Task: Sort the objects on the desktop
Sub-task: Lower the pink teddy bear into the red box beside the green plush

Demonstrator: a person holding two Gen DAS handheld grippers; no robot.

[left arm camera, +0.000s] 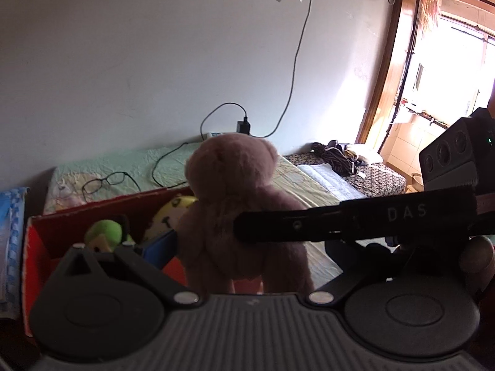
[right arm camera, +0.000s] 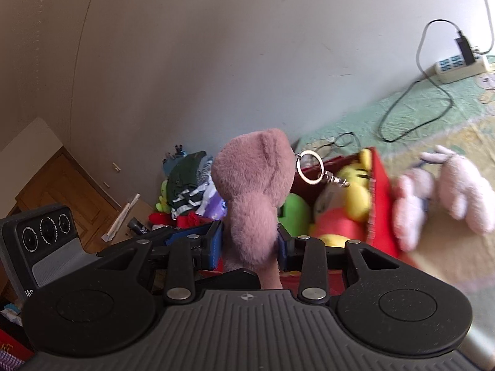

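Nearest the right wrist lens, the right claw [right arm camera: 250, 244] is clamping its blue pads [right arm camera: 216, 244] on the lower body of the pink plush bear [right arm camera: 253, 191], which is standing upright at the centre of the frame, in front of the red box [right arm camera: 379, 204]. Soft and light by the look of it, the bear is squashing under the pads, so a grip on the torso seems safer than one on a limb or on the metal key ring [right arm camera: 310, 167] dangling at its head. Green and yellow plush toys [right arm camera: 355, 194] are filling the box at centre right, on the bed [right arm camera: 411, 114].

From the left wrist view, the right claw is reaching in level from the right edge. Only one finger [left arm camera: 161, 247] of the left claw [left arm camera: 173, 247] is showing, left of the bear, so I cannot tell its state.
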